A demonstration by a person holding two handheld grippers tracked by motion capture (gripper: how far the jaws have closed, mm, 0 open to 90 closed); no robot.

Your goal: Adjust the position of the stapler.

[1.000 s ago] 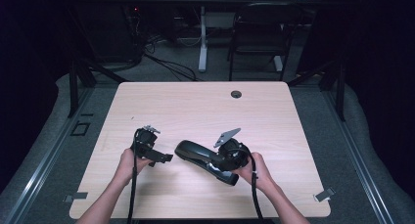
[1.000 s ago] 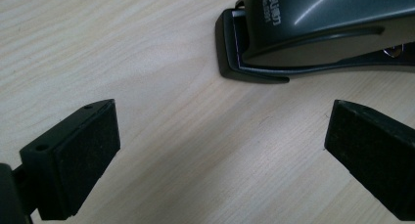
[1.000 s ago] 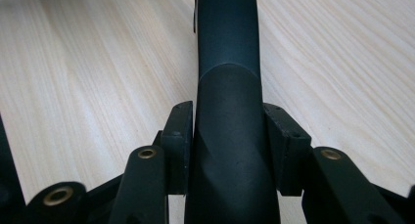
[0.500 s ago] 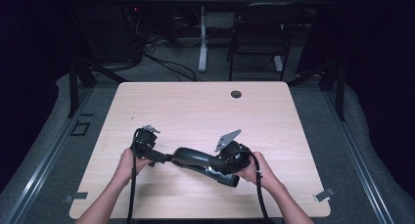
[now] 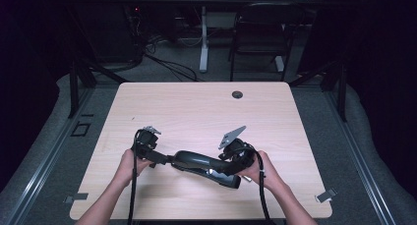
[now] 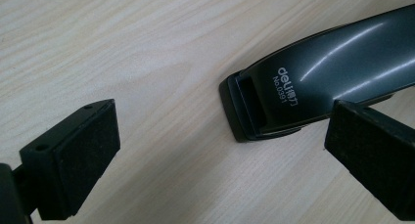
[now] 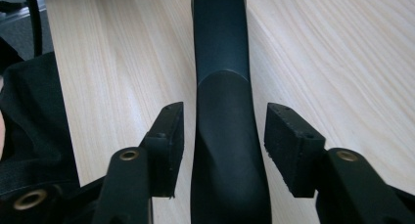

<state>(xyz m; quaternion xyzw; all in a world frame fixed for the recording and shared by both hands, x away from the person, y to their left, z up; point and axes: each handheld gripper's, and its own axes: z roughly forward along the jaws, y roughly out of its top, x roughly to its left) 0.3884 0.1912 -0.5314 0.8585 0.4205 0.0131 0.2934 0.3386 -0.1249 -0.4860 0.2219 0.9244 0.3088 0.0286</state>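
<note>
Stapler (image 5: 204, 163) lies long-axis 9-to-3 on the worktop (image 5: 196, 107); right gripper (image 7: 222, 136) straddles it, jaws open, left gripper (image 6: 220, 136) open at its 9 o'clock tip

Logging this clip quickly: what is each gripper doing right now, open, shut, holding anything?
Left gripper: open, jaws wide apart, nose of the long dark grey stapler between them, ungripped.
Right gripper: open, pads either side of the stapler's body, gaps visible.
</note>
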